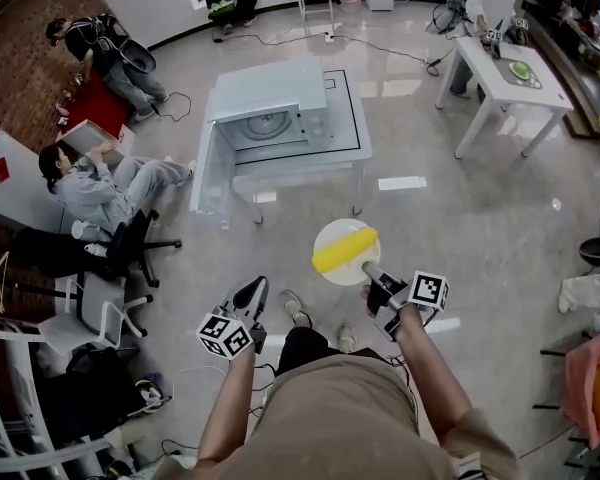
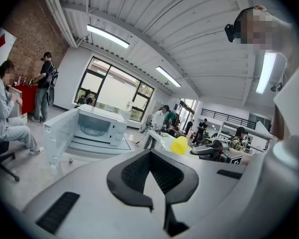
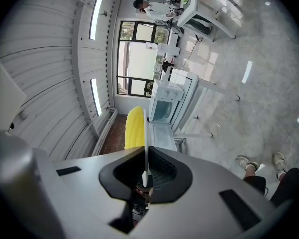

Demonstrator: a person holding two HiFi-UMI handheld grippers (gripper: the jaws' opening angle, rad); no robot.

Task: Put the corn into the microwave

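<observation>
the step now is carrying the corn (image 1: pixel 345 249) to the microwave, and it is not there yet. the corn is bright yellow, long and fat. it lies flat on a round white plate (image 1: pixel 330 274) in the lower middle of the head view. the right gripper (image 1: pixel 368 270) has its fingers squeezed shut on the near edge of the plate, so the plate sticks out like a tray. the left gripper (image 1: pixel 250 293), at the lower left, has its fingers closed together with nothing in them. the microwave (image 1: pixel 270 118) sits on a low white table (image 1: pixel 352 118) in the upper middle, well apart from the corn. its door (image 1: pixel 205 173) is swung wide open. i think the next move is to go closer, keep the plate level so the corn does not roll off, then slide it in.
</observation>
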